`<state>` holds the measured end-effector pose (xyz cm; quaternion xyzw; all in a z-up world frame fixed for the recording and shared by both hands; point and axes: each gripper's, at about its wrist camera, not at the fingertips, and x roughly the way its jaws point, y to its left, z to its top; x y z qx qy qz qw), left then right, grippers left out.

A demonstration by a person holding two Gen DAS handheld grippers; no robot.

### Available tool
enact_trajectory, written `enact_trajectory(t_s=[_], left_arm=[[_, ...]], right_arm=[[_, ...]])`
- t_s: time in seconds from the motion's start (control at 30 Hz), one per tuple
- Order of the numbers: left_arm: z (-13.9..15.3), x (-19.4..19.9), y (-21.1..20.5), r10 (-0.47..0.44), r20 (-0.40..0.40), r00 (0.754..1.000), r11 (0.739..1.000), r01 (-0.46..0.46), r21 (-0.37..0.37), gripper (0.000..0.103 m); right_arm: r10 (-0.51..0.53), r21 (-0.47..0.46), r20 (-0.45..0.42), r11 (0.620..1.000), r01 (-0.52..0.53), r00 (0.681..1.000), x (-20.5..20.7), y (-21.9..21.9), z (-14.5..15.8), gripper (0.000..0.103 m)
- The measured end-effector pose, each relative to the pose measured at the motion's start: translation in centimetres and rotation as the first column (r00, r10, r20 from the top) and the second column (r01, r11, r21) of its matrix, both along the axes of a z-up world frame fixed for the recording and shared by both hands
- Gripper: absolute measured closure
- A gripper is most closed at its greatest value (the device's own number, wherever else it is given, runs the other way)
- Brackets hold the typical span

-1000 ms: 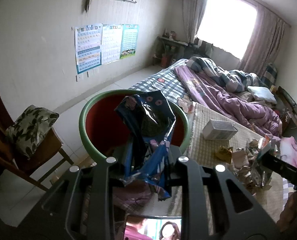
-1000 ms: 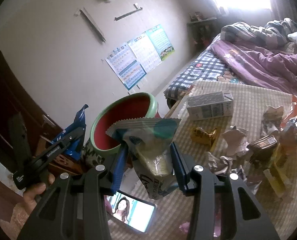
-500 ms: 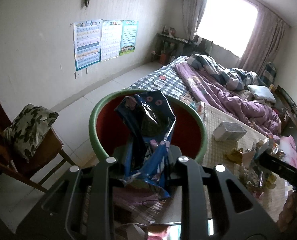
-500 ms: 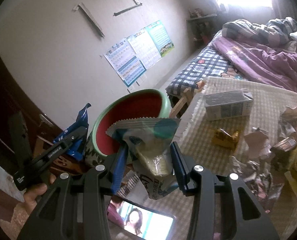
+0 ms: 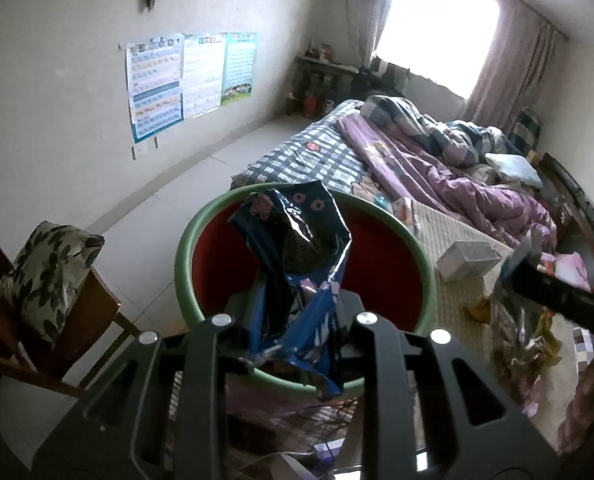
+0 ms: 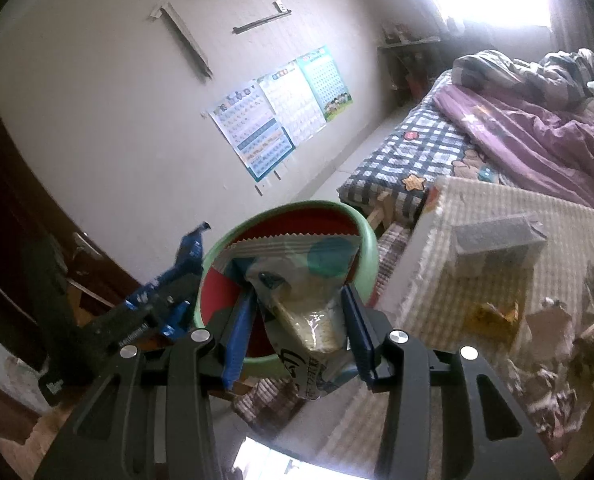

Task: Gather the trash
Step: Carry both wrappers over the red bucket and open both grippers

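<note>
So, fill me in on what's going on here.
A person is clearing trash with a gripper in each hand. The left gripper is shut on a crumpled blue snack bag, held up in front of the green bin with a red inside. The right gripper is shut on a clear and teal wrapper, also at the bin's mouth. Neither piece is released yet. More wrappers and a small carton lie on the woven mat.

Each wrist view looks forward along its own fingers, down and close onto the green basin [image 5: 185, 248] [image 6: 367, 240]. Both share that basin, the wall posters [image 5: 189, 80] [image 6: 285, 108] and the bed [image 5: 437, 160] [image 6: 537, 120].
</note>
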<state>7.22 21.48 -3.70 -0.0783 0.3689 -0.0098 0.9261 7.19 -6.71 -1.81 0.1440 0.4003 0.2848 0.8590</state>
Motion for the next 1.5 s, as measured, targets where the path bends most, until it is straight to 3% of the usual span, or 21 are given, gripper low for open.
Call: enact_trajectory(t_s=[0.43,0.93,1.0,1.07,1.17,1.5], left_arm=[[-1.6,1.3,1.7,-0.054,-0.041,0.998,0.999,0.054,0.001,0.079],[-2.5,2.9,2.4,-0.096,-0.058,0.994,0.995,0.095,-0.017,0.079],[-2.6,3.0,2.5,-0.092,-0.058,0.994,0.996,0.091,-0.012,0.073],[-2.7,3.0,2.7,-0.084,-0.052,0.995,0.996,0.083,-0.013,0.048],[-2.8,2.9,2.8,-0.073,-0.045,0.996,0.997,0.073,-0.007,0.045],[-2.6,2.2,2.8,-0.042,-0.036,0.998,0.999,0.042,0.003,0.043]], right_arm=[[0.000,0.006,-0.029,1.000,0.001,1.000,2.4,4.3,-0.5,0.059],[-0.028,-0.002,-0.066,1.000,0.028,0.997,3.1,5.2,-1.7,0.057],[-0.034,0.008,-0.069,0.999,0.034,0.997,3.1,5.2,-1.7,0.055],[-0.035,0.020,-0.074,0.999,0.036,0.997,3.2,5.1,-1.8,0.049],[-0.042,0.028,-0.070,0.999,0.044,0.997,3.2,4.9,-1.8,0.042],[-0.053,0.048,-0.066,0.997,0.056,0.996,2.9,4.2,-1.4,0.041]])
